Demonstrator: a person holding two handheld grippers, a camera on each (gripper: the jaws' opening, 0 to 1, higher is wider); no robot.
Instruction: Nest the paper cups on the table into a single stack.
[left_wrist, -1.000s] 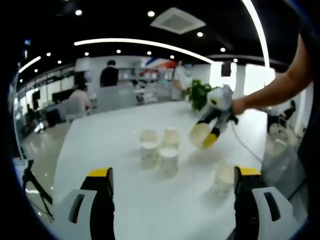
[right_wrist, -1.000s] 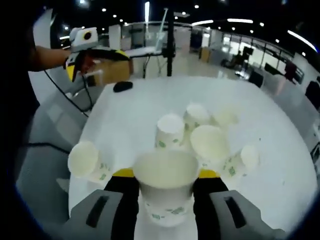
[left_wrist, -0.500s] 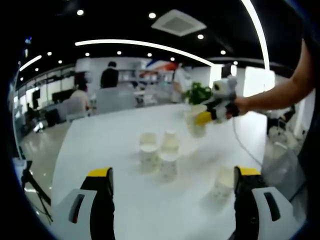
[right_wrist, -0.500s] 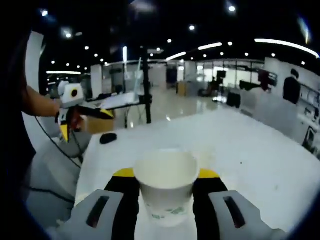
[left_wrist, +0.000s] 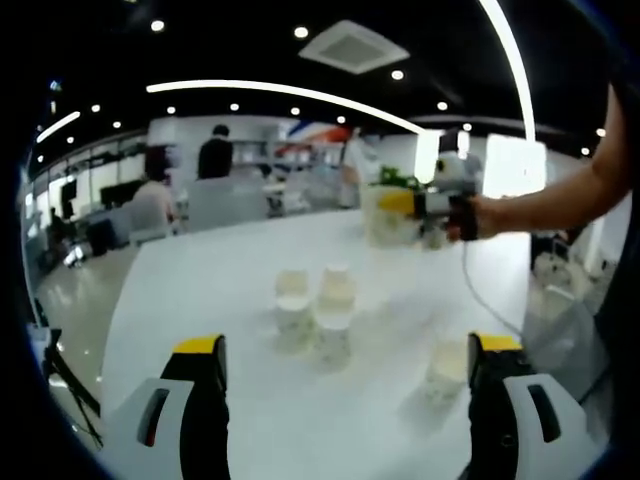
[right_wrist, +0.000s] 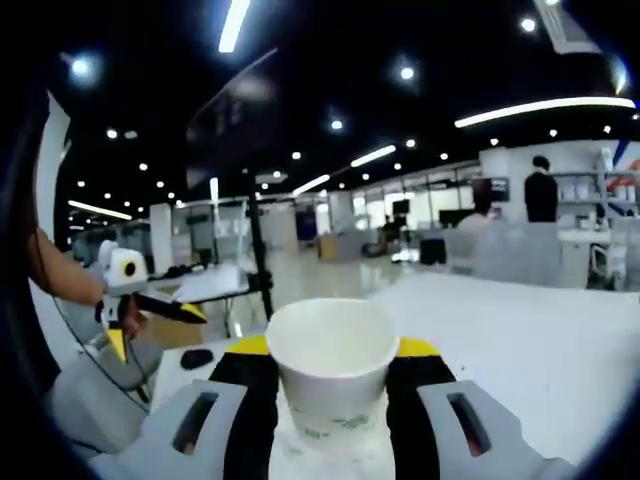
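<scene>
Table (left_wrist: 200, 300) first: a broad white top that carries the loose paper cups. My left gripper (left_wrist: 345, 400) hangs low over its near edge with jaws spread wide and nothing between them. My right gripper (right_wrist: 332, 400) is clamped on a paper cup (right_wrist: 332, 375), mouth up and level, held by the lower wall; in the left gripper view that same gripper (left_wrist: 440, 208) carries it high above the far side of the table. A cluster of cups (left_wrist: 315, 305) stands near the middle, some upright, some seemingly inverted, and a lone cup (left_wrist: 445, 368) sits just beside my left gripper's right jaw. I judge these cups light, thin-walled and easy to crush, so I would pinch low on the wall, gently, where the base stiffens it, and lower it squarely so the rims don't catch.
</scene>
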